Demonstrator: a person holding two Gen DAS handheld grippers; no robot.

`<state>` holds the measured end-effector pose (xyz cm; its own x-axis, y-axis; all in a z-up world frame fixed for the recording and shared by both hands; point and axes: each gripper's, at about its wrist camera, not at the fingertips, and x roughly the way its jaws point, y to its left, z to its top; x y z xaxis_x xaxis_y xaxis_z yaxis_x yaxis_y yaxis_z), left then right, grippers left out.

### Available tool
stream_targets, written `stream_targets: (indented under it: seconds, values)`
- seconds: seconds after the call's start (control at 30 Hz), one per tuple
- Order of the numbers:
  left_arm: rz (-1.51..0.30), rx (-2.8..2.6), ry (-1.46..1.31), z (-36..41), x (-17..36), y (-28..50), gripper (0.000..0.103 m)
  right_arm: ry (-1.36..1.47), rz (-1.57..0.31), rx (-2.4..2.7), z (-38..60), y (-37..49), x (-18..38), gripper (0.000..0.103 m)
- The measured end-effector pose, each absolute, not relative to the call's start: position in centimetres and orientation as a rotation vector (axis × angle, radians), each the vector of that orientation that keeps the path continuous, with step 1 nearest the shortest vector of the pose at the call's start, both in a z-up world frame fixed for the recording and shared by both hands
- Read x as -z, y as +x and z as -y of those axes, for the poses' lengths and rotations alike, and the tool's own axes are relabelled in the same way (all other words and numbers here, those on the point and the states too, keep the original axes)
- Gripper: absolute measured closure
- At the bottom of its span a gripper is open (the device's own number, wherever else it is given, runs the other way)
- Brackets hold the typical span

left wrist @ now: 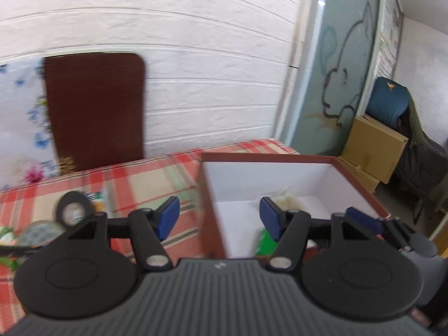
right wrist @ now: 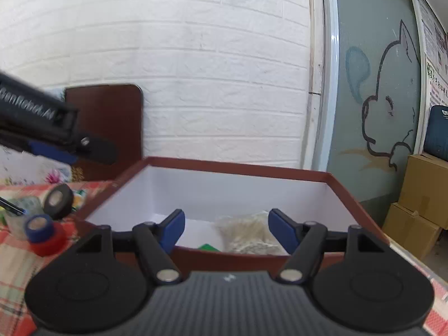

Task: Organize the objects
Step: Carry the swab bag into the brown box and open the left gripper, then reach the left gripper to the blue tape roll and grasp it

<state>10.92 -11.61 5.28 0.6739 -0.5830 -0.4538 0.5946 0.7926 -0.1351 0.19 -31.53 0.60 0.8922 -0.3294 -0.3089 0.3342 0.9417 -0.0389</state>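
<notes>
A brown box (left wrist: 208, 196) with a white inside stands on the plaid table; it also shows in the right wrist view (right wrist: 238, 169). Inside lie a clear bag of pale bits (right wrist: 249, 235) (left wrist: 287, 200) and something green (right wrist: 208, 247) (left wrist: 264, 242). My left gripper (left wrist: 219, 218) is open and empty over the box's left wall. My right gripper (right wrist: 226, 231) is open and empty above the box's near wall. A black tape roll (right wrist: 58, 201) (left wrist: 73, 210), a blue roll (right wrist: 38, 227) on a red roll (right wrist: 49, 245) lie left of the box.
The plaid tablecloth (left wrist: 145, 179) covers the table. A dark brown board (left wrist: 95, 109) leans on the white brick wall. Cardboard boxes (right wrist: 420, 204) and a blue chair (left wrist: 387, 103) stand at the right. The left gripper's body (right wrist: 42, 128) crosses the right wrist view's left side.
</notes>
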Motion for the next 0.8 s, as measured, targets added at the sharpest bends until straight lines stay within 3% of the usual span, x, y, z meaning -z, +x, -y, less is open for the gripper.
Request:
stream_targets:
  seconds: [0.2, 0.37, 0.43, 0.5, 0.63, 0.67, 0.73, 0.8]
  values:
    - [-0.585, 0.41, 0.008, 1.6, -1.7, 11.7, 0.038, -0.014, -0.279, 0.092, 26.3, -1.0, -2.7, 0.035]
    - [-0.701, 0.231, -0.034, -5.6, 3.0, 12.7, 0.038, -0.047, -0.473, -0.12, 19.6, 3.7, -0.7, 0.037]
    - [-0.729, 0.196, -0.066, -7.5, 4.1, 12.6, 0.038, -0.074, -0.534, -0.174, 17.6, 6.3, 0.6, 0.033]
    - [-0.757, 0.186, -0.114, -9.0, 4.9, 12.7, 0.038, -0.117, -0.583, -0.198, 15.8, 9.1, 2.2, 0.023]
    - [-0.739, 0.197, -0.119, -10.0, 5.7, 12.0, 0.038, -0.2, -0.596, -0.2, 13.8, 13.4, 3.9, 0.021]
    - [-0.729, 0.204, -0.113, -10.0, 5.8, 11.9, 0.037, -0.2, -0.592, -0.211, 13.6, 14.4, 3.9, 0.021]
    - [-0.707, 0.217, -0.103, -10.0, 6.2, 11.6, 0.033, -0.18, -0.586, -0.245, 13.3, 15.9, 3.7, 0.045]
    - [-0.678, 0.218, -0.067, -9.5, 6.7, 11.2, 0.026, -0.179, -0.627, -0.252, 13.1, 16.6, 3.6, 0.044]
